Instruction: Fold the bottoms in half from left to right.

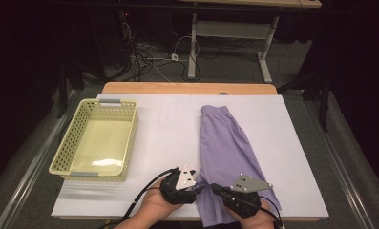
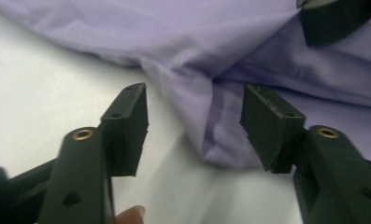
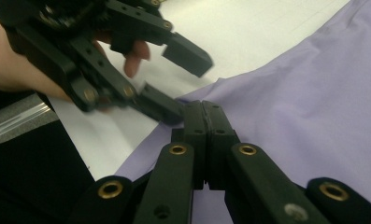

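- Lavender cloth (image 1: 227, 157), a garment with a gathered waistband at its far end, is lying lengthwise from the middle of the high view down to the bottom edge, flat on the white table (image 1: 168, 138) and hanging slightly over the near edge.
- Right gripper (image 3: 203, 112) is sitting at the bottom right of the high view with its jaws pressed fully together; in the right gripper view they are lying on the cloth's near-left edge, though whether a layer of fabric is pinched between them I cannot tell. It looks placed to pin that edge in place.
- Left gripper (image 2: 195, 123) is waiting just left of it at the bottom centre, jaws about half open, with a bunched fold of the cloth lying between the pads (image 2: 127, 126) but not squeezed by them — probably lined up to take that fold for lifting or folding.
- Yellow perforated basket (image 1: 97, 138) is standing at the left of the high view, well apart from the cloth, and is holding nothing; it seems set there to receive the garment later.
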